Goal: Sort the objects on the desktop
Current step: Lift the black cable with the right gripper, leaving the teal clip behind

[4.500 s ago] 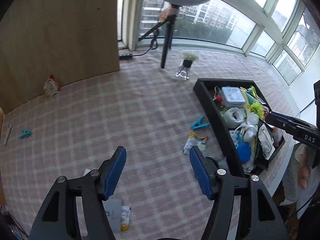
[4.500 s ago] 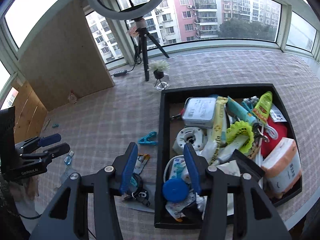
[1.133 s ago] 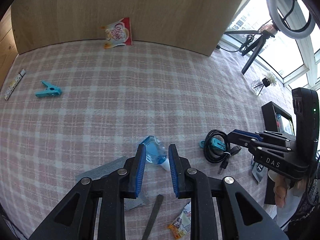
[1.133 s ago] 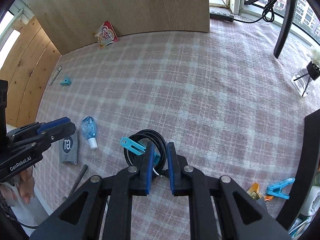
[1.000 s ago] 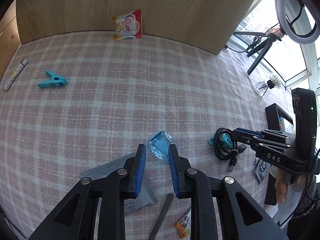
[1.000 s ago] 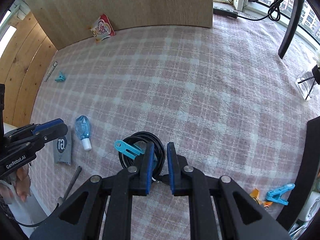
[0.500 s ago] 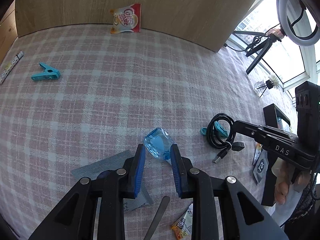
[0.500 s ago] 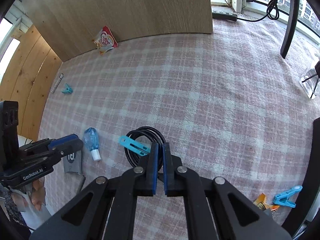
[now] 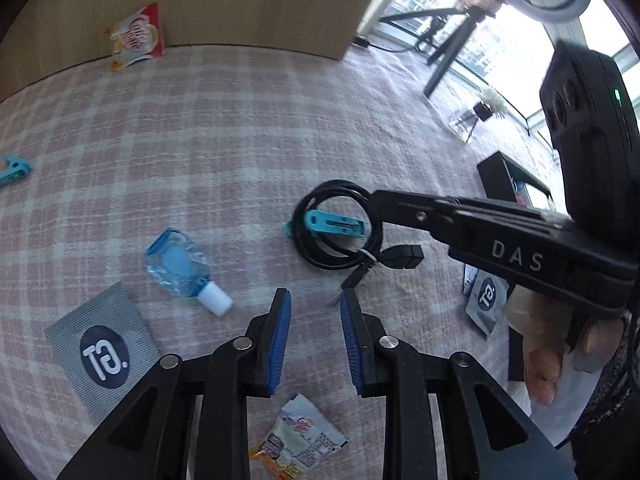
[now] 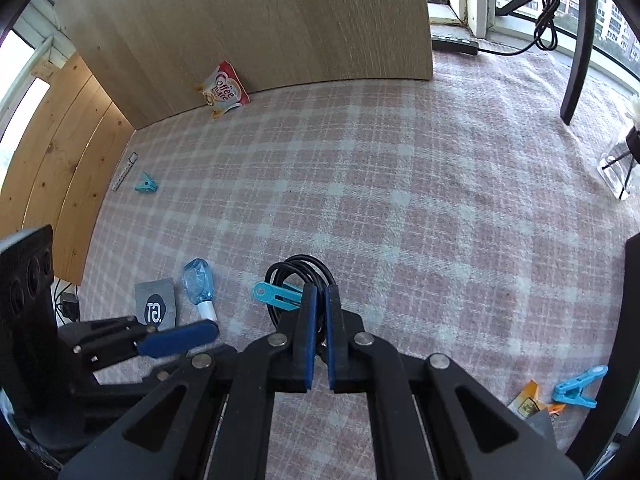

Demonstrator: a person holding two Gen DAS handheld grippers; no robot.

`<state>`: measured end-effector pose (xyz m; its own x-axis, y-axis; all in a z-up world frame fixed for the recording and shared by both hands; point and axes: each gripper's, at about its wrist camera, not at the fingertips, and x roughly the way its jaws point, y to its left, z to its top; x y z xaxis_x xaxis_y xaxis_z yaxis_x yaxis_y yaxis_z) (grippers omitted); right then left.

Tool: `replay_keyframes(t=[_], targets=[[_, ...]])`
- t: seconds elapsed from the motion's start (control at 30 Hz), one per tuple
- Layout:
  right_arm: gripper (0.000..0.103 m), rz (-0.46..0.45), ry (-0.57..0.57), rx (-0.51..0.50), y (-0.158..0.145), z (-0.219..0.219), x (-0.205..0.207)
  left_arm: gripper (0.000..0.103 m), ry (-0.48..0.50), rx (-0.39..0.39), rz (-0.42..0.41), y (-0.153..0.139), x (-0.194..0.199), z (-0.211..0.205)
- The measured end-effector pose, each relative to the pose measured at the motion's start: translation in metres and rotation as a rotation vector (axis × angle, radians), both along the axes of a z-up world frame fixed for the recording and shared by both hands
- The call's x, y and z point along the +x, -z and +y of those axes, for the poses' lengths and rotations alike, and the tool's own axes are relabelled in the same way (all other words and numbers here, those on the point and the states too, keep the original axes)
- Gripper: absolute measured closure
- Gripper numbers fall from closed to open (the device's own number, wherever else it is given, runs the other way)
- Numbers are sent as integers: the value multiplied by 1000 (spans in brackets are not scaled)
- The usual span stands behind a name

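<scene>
The black cable [image 10: 301,280] was pinched by the right gripper [image 10: 319,300], with a blue clip [image 10: 276,294] just left of its tips. The left gripper [image 9: 315,308] was spread, holding nothing; the small bottle [image 9: 180,266] lay to its left.

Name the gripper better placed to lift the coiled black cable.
Right. The right gripper has its jaws nearly shut at the coiled black cable, while the left gripper hangs open and empty beside the blue bottle.

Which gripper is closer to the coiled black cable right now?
Right. The right gripper is shut on the coiled black cable, pinching its near edge. The left gripper is open, apart from the coil, between it and the small blue bottle.
</scene>
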<state>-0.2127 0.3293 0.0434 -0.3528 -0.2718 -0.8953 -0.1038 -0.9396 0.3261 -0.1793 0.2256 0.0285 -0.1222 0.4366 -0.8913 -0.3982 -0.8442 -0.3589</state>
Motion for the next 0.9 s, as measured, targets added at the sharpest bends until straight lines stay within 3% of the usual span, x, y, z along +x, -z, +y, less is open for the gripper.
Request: replay_keyframes(t=[0.2,0.33,0.37,0.57,0.9], targets=[[99,-31,48,-76,8,22,8,78,84,-60,30,9,9,29],[99,-35,62,-88,9,25,9,86,132,-113,82,14,15,45],[98,-33,63,-88,8,26,10,91,132,-111,77,15,14,46],[98,-21,68,-111,2,34,13,93,143,-114,131,7,17,46],[99,28,34,-160,-23,16,1,96,97,-50,194,-27,15,21]])
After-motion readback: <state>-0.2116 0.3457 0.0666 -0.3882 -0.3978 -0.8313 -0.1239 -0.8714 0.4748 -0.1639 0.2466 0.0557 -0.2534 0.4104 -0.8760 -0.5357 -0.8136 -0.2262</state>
